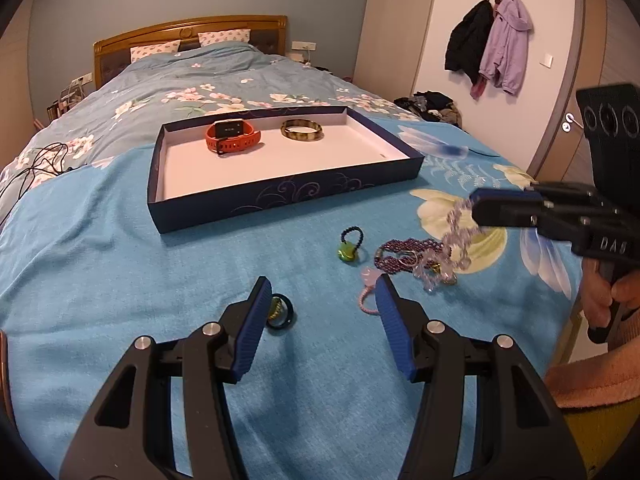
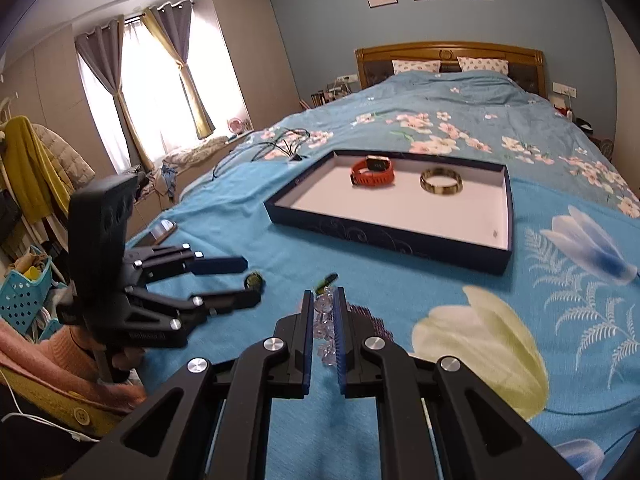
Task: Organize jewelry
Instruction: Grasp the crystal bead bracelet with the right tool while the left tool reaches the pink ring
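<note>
1. Clear lilac beads: the crystal bracelet point(image 1: 454, 240) dangles, pinched in the right gripper point(image 2: 325, 320), lifted just above the bedspread point(image 1: 120, 260).
2. Done so far: orange watch point(image 1: 232, 136) and gold bangle point(image 1: 302, 131) sit in the navy tray point(image 1: 280, 200).
3. Left: purple bead strand point(image 1: 404, 254), green-stone ring point(image 1: 349, 247), pink cord point(image 1: 367, 292), dark ring point(image 1: 280, 312).
4. Left gripper point(image 1: 320, 304) hangs spread, empty.

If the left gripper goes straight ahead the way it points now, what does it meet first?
Probably the bare blue bedspread first: the left gripper is open and tilts down at it. The green pendant lies just beyond, slightly to the right. Depth is hard to judge.
</note>
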`<state>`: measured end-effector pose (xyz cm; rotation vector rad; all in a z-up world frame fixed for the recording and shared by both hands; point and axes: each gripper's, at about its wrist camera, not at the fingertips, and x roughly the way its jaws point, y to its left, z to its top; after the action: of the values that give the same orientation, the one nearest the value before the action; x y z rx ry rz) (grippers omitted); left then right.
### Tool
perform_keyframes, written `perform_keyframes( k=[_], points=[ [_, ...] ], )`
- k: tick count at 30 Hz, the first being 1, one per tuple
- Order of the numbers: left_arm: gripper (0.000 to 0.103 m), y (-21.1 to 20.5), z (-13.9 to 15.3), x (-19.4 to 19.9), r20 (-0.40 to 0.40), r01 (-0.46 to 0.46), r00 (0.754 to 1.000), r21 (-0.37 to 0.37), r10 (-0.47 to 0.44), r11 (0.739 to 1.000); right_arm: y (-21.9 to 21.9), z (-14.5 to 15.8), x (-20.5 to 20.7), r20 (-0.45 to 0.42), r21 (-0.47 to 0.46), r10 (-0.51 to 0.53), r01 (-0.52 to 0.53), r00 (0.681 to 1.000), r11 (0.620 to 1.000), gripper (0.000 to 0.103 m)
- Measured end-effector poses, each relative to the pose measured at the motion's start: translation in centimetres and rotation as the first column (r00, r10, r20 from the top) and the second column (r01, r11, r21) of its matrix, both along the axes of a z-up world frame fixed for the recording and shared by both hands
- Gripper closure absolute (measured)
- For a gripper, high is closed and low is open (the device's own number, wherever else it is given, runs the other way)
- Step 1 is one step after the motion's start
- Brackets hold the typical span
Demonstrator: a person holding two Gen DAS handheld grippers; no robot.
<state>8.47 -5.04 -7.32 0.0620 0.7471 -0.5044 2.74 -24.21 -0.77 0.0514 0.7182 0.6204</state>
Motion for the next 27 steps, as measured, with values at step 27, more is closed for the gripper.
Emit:
perform_keyframes(
  k=[27],
  points=[
    [0.057, -3.2, -1.8, 1.7, -0.123, 0.082, 0.989, 0.016, -0.080, 0.996, 0.0, 0.4, 1.7, 0.016, 0.037, -0.047, 0.046, 0.999, 0.998, 0.095]
  ],
)
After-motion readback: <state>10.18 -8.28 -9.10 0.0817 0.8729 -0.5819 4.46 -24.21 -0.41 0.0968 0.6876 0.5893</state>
